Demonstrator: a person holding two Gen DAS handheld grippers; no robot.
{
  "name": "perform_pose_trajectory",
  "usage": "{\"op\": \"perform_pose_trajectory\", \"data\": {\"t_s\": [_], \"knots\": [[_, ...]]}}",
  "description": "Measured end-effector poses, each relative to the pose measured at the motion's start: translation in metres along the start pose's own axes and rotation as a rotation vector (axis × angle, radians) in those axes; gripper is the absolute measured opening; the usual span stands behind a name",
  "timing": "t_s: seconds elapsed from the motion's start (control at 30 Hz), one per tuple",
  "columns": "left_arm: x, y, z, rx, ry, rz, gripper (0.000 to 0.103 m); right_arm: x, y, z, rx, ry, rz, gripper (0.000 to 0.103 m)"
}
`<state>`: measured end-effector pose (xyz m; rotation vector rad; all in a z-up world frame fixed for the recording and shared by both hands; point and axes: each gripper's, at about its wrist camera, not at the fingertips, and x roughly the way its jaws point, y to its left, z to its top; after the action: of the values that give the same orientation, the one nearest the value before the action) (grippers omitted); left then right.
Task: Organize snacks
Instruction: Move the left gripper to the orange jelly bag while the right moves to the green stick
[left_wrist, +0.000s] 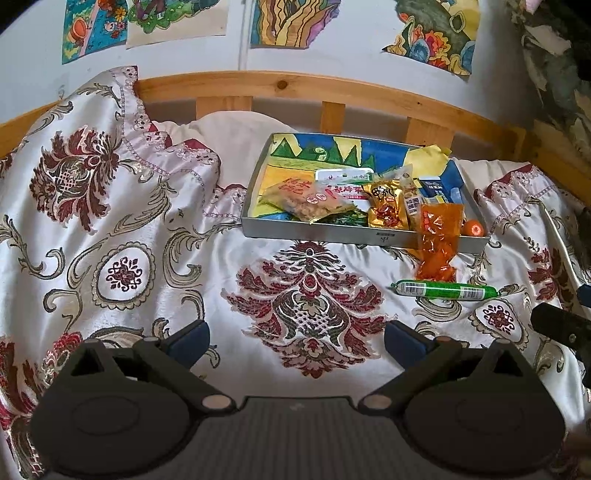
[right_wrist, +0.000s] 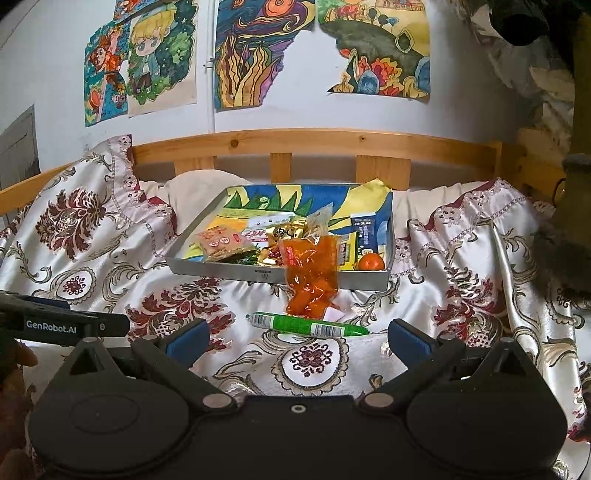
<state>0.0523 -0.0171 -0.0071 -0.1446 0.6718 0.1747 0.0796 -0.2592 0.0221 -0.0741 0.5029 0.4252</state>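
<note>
— Left wrist view: what's by the tray (left_wrist: 258, 221)?
— It's a shallow grey metal tray on a shiny patterned bedspread (left_wrist: 147, 240), filled with crinkly snack packets. A clear orange pouch (left_wrist: 439, 240) droops over its front rim; a smooth green sausage stick (left_wrist: 443, 290) lies just before it. The left gripper (left_wrist: 297, 341) is spread wide, empty.
— Right wrist view?
— Same tray (right_wrist: 221, 271), with a small orange (right_wrist: 371, 262) in its right front corner. The right gripper (right_wrist: 297, 341) gapes open near the sausage stick (right_wrist: 310, 325), holding nothing.
</note>
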Motion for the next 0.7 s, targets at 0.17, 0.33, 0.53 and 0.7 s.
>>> {"op": "perform_pose_trajectory", "data": {"t_s": [0.17, 0.33, 0.53, 0.7], "knots": [[0.001, 0.0, 0.0, -0.005, 0.003, 0.0, 0.102, 0.001, 0.001, 0.0, -0.003, 0.006, 0.001, 0.102], [0.003, -0.002, 0.002, -0.005, -0.003, 0.004, 0.102, 0.001, 0.0, 0.0, 0.0, 0.009, 0.0, 0.102], [0.005, -0.001, 0.004, -0.037, -0.008, 0.023, 0.102, 0.003, -0.003, 0.0, 0.017, 0.021, 0.002, 0.102], [0.008, -0.007, 0.014, -0.025, -0.045, 0.03, 0.102, 0.006, -0.01, 0.002, 0.056, 0.044, 0.012, 0.102]]}}
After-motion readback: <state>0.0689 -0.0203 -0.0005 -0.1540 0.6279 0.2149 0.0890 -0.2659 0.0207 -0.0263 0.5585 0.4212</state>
